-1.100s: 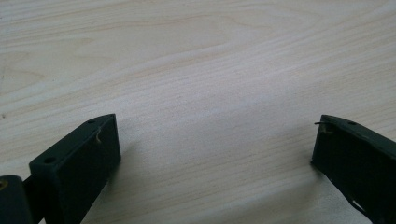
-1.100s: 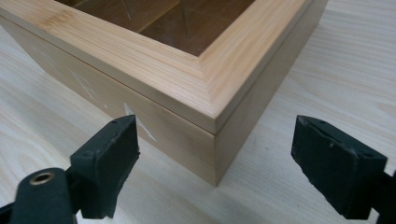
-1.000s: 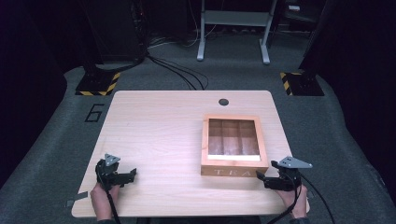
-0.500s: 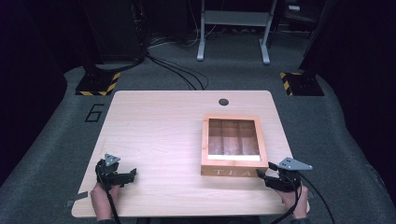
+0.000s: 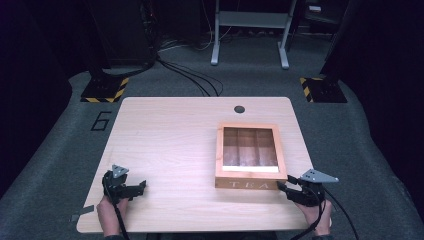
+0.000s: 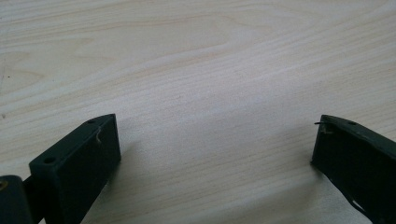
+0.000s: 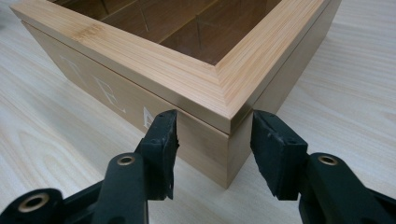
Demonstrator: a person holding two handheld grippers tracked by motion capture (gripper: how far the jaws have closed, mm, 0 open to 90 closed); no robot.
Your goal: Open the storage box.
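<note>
A wooden tea box (image 5: 248, 156) with a window lid and the letters TEA on its front stands on the right half of the table (image 5: 170, 145). My right gripper (image 5: 283, 187) is open at the box's near right corner (image 7: 227, 122), one jaw on each side of that corner, not pressing it. The box's lid is closed, and dividers show through the window. My left gripper (image 5: 139, 187) rests open on the bare tabletop (image 6: 205, 93) near the front left, jaws wide apart with nothing between them.
A dark round hole (image 5: 239, 109) sits in the table's far edge. Beyond the table lie cables (image 5: 190, 75), a metal stand (image 5: 248, 30) and two black bases with yellow stripes (image 5: 104, 90). The number 6 (image 5: 101, 121) is marked on the floor at left.
My right gripper has crept slightly left toward the box's near right corner. The left gripper has not moved.
</note>
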